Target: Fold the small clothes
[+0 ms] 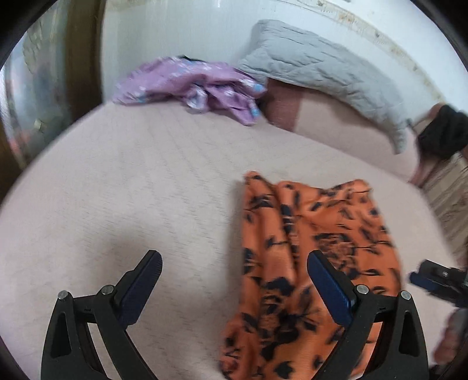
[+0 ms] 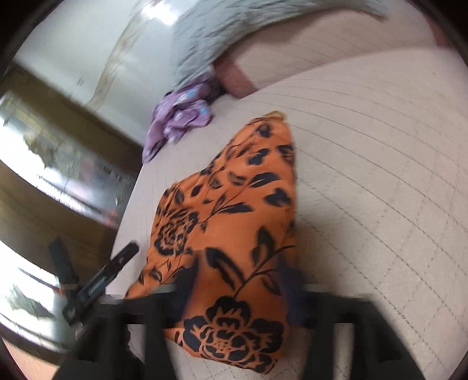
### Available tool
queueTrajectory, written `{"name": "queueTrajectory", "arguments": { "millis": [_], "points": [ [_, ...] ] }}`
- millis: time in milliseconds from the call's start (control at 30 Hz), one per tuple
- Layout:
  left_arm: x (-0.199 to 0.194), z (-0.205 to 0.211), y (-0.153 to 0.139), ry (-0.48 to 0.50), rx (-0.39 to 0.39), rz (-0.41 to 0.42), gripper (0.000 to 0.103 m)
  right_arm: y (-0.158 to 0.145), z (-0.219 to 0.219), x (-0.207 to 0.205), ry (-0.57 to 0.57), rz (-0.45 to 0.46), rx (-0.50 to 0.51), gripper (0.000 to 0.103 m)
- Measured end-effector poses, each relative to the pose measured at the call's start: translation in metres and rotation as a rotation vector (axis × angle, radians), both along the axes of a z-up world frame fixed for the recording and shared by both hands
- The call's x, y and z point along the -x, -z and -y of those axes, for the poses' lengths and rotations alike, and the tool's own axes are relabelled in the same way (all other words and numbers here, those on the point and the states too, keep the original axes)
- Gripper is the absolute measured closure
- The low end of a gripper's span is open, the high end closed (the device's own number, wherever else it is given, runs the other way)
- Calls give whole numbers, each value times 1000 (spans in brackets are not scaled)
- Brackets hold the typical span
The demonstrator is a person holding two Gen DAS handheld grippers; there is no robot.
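Both fisheye views are lit by soft, even daylight, and a bright glare patch is seen on the pale wall (image 2: 158,14) at the top of the right wrist view, while straight lines are bent strongly toward the dark circular edges. Motion blur is spread over both pictures, heaviest on the right claw (image 2: 237,295) at the bottom of its own view and on the grey quilted blanket (image 2: 234,26). A faint shadow is cast on the quilted pale pink bed cover (image 1: 131,187) beside the orange cloth with the black flower print (image 1: 307,233).
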State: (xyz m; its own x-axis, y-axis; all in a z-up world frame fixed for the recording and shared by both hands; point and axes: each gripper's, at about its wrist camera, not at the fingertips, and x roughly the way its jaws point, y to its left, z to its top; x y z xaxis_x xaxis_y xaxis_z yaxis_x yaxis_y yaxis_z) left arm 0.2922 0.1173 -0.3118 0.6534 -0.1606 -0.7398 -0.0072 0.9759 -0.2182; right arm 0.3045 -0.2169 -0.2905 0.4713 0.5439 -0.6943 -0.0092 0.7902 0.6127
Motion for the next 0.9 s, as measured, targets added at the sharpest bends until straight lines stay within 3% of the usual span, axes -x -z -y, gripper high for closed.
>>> {"name": "queueTrajectory", "arguments": {
  "millis": [133, 267, 333, 500, 667, 767, 800, 900],
  "points": [
    [-13, -1, 17, 76, 187, -146, 4, 10, 12, -5, 44, -48, -75, 28],
    [-21, -4, 41, 77, 346, -274, 4, 30, 19, -9, 69, -130, -153, 28],
    [-22, -4, 49, 86, 412, -308, 4, 41, 22, -11, 88, -169, -175, 28],
    [-21, -2, 53, 100, 493, -299, 4, 64, 17, -14, 82, -217, -280, 27],
    [-25, 7, 51, 114, 469, -271, 7, 65, 2, -14, 53, -179, -281, 26],
    [-26, 13, 51, 101, 406, -258, 28, 60, -9, -12, 24, -138, -206, 35],
    [-26, 14, 51, 98, 390, -254, 39, 58, -11, -11, 19, -128, -177, 37],
    [-23, 14, 49, 102, 373, -227, 51, 49, -16, -8, 9, -80, -122, 47]
  ]
}}
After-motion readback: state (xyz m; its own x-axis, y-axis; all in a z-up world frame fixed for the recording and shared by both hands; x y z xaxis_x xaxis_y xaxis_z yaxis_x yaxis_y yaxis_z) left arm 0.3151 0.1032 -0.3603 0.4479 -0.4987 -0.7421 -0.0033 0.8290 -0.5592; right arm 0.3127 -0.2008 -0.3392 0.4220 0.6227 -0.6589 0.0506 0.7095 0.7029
